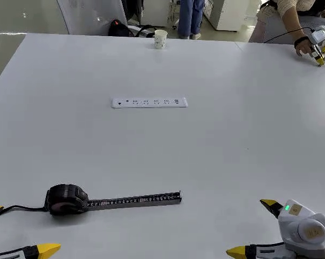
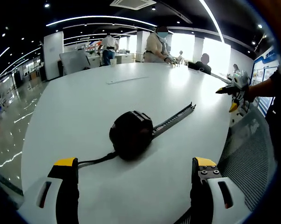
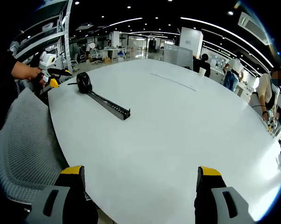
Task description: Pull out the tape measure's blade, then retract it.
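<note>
Tape measure (image 1: 68,199) lies on the table (image 1: 216,151), blade (image 1: 135,201) extended.

matt black tape measure (image 1: 67,198), smooth white table (image 1: 232,124)

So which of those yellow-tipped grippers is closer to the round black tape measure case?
Left. The left gripper sits just beside the round black tape measure case, jaws open toward it. The right gripper is across the white table, past the tip of the extended blade.

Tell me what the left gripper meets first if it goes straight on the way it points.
Likely the round black tape measure case, lying dead ahead of the left gripper on the white table; the gap between them is unclear.
</note>
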A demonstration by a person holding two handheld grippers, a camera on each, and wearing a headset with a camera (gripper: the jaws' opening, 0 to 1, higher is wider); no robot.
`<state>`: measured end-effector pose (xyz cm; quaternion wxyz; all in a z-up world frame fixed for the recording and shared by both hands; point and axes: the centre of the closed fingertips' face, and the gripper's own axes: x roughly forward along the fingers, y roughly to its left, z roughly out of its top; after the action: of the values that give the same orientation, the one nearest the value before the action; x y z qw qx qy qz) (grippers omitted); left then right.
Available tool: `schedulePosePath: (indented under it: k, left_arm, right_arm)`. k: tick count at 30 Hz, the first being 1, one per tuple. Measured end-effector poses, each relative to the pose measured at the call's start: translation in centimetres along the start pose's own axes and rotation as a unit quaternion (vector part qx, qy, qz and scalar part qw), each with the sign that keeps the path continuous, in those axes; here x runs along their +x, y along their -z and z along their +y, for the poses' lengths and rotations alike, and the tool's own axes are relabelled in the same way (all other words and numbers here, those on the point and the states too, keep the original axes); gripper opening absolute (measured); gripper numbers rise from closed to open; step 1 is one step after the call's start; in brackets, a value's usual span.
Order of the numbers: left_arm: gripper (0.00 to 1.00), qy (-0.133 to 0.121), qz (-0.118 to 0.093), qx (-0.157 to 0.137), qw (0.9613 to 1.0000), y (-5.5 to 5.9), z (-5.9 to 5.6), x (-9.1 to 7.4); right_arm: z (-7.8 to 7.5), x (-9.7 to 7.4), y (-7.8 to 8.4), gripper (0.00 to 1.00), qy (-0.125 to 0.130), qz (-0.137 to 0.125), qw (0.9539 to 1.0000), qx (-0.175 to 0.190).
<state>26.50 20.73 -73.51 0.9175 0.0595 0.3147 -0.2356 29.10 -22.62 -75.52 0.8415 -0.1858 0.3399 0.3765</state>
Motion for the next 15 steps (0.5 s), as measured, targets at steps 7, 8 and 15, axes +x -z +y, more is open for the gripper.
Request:
schedulePosePath:
  k: [7, 8, 15]
  left_arm:
    - [0.99, -0.013, -0.002, -0.034, 0.9993, -0.7, -1.1, 1.6]
    - [0.99, -0.018, -0.006, -0.046, 0.9988, -0.9, -1.0, 1.8]
    - [0.99, -0.034, -0.013, -0.055, 0.9978, -1.8, -0.3, 2.5]
  right_arm:
    - [-0.4, 0.7, -1.6, 0.99, -0.014, 0.007, 0.9997, -0.018]
    - [-0.5, 0.8, -1.8, 0.99, -0.016, 0.010, 0.9996, -0.023]
    - [-0.8, 1.7, -3.3, 0.99, -0.029, 0.015, 0.9983, -0.047]
